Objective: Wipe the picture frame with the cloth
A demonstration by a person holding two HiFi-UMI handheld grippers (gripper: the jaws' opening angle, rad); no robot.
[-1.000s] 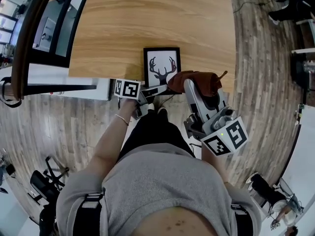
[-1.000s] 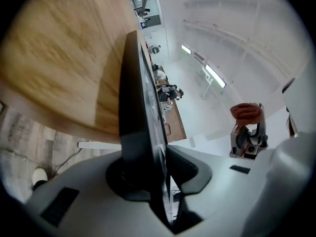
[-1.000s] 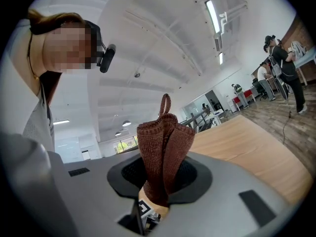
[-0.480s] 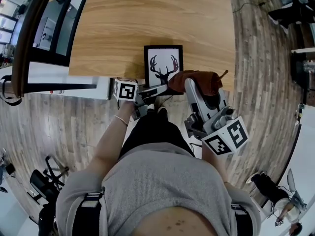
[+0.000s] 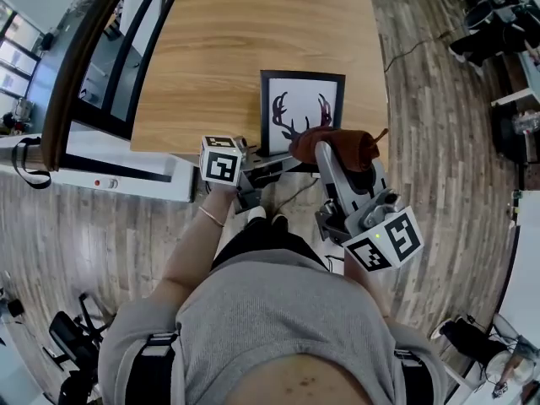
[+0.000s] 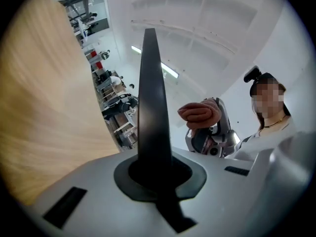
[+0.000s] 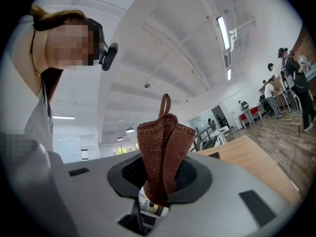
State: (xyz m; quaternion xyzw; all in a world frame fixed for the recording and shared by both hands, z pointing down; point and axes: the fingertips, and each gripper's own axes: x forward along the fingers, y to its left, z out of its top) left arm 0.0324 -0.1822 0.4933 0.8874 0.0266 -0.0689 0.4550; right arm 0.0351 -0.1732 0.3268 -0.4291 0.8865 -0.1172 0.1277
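A black picture frame [image 5: 301, 112] with an antler print is off the wooden table [image 5: 245, 32], over its near edge. My left gripper [image 5: 270, 162] is shut on the frame's lower left edge. In the left gripper view the frame [image 6: 152, 107] stands edge-on like a dark blade, clamped between the jaws of the left gripper [image 6: 155, 174]. My right gripper [image 5: 327, 148] is shut on a bunched brown cloth [image 5: 342, 144], which lies against the frame's lower right corner. The cloth [image 7: 163, 152] sticks up from the right gripper [image 7: 160, 184], with a small loop on top.
The table's near edge runs just below the frame. A white and black cabinet [image 5: 101, 171] stands to the left of the table. Plank floor [image 5: 439, 142] surrounds it. Several people [image 7: 286, 78] stand far off at the right of the room.
The left gripper closed on the frame's near edge and lifted it off the table. The right gripper with the cloth rose a little alongside it.
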